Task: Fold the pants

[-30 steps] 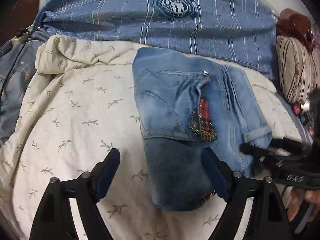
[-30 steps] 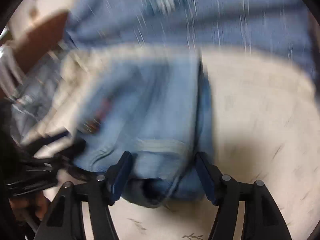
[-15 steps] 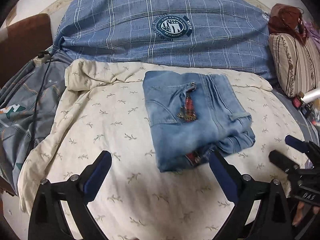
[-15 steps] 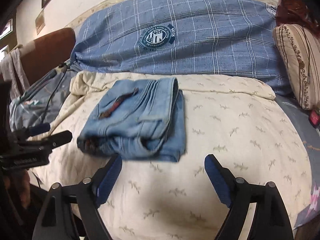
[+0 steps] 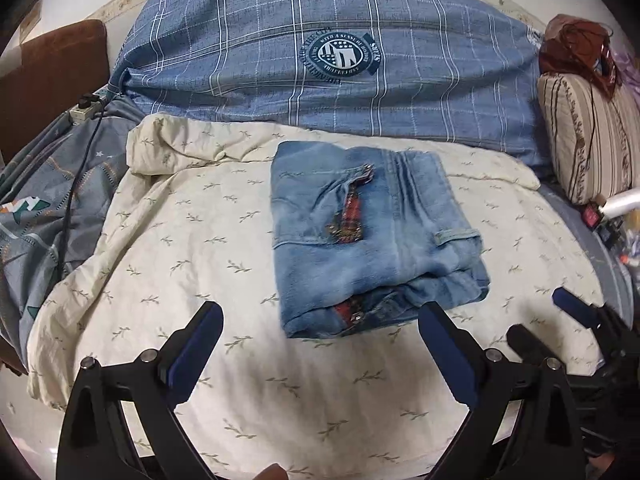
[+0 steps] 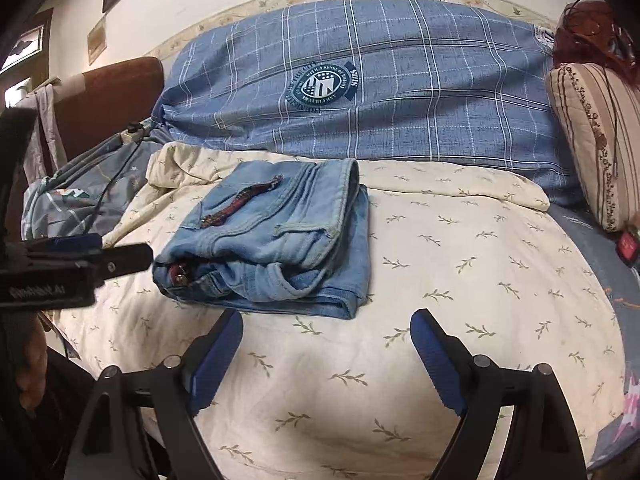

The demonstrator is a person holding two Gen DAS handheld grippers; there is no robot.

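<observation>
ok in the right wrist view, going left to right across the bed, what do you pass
left tool → grey patterned bedding → folded jeans → bare stretch of cream leaf-print cover → striped pillow

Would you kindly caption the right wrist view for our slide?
Folded jeans lie on the cream sheet; the right gripper hangs open and empty.

Bare cream bedspread all around the folded jeans, widest on their right. Blue plaid pillow blocks behind the jeans; striped cushion walls the far right.
</observation>
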